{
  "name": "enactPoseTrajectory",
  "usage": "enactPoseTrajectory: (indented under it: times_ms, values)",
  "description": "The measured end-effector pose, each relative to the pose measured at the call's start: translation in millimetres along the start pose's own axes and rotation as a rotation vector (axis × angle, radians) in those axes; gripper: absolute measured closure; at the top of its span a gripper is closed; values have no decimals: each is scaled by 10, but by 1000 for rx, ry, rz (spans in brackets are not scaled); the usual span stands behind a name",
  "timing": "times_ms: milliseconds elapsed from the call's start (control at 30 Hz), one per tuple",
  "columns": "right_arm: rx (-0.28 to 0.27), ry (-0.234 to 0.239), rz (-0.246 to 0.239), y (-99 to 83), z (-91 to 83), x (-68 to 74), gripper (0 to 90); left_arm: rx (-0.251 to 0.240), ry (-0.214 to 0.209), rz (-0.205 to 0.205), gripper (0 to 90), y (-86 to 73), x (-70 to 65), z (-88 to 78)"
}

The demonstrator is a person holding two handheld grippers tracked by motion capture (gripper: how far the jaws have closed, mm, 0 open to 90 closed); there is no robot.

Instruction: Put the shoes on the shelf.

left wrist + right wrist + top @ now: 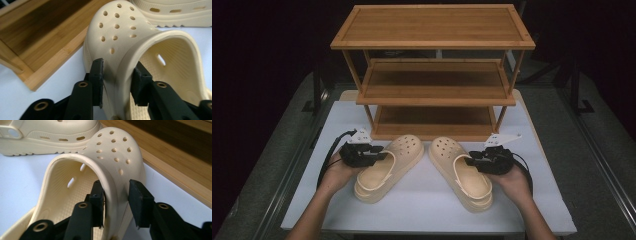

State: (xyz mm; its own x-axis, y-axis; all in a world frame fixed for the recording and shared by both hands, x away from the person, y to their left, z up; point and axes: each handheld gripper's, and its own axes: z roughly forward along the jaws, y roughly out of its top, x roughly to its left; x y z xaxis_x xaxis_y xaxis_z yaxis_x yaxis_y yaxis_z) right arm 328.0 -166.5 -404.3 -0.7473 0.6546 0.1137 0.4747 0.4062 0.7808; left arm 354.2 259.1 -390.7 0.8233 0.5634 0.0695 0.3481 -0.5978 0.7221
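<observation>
Two cream clogs are seen on the white bench (427,210), toes far, just in front of the wooden rack (434,75). L clog (389,167) is clamped at its outer collar wall by the left gripper (379,156), jaws either side; R clog (460,172) is likewise held by the right gripper (472,161). Both soles appear to be resting on the bench.

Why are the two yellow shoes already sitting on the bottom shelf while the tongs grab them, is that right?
Not quite. The left shoe and right shoe sit on the white table before the wooden rack, as the high view shows. The left tongs and right tongs do grip them.
</observation>
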Motion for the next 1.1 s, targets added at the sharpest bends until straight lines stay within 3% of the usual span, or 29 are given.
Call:
enactPoseTrajectory:
  times_ms: [133, 200, 233, 333, 567, 633, 833, 1100]
  values:
    - [0, -22, -26, 3, -9, 30, 709, 14, 39, 25, 755, 23, -33, -18]
    - [6, -63, -60, 17, -27, 71, 755, 23, 68, 39, 776, 42, -62, -21]
    - [4, -79, -67, 21, -35, 82, 770, 27, 93, 37, 786, 60, -76, -26]
    - [-7, -116, -70, 26, -79, 65, 813, 20, 116, 11, 811, 77, -61, -43]
    - [-40, -107, -39, 61, -165, 0, 837, -2, 109, -17, 830, 113, -19, -78]
    - [-38, -137, -48, 85, -192, -2, 836, -7, 117, -20, 829, 157, -7, -86]
    - [-48, -169, -35, 119, -213, -96, 836, -24, 126, -34, 829, 236, 22, -62]
    - [-81, -220, -19, 271, -179, -252, 836, -48, 146, -53, 829, 465, 114, 98]
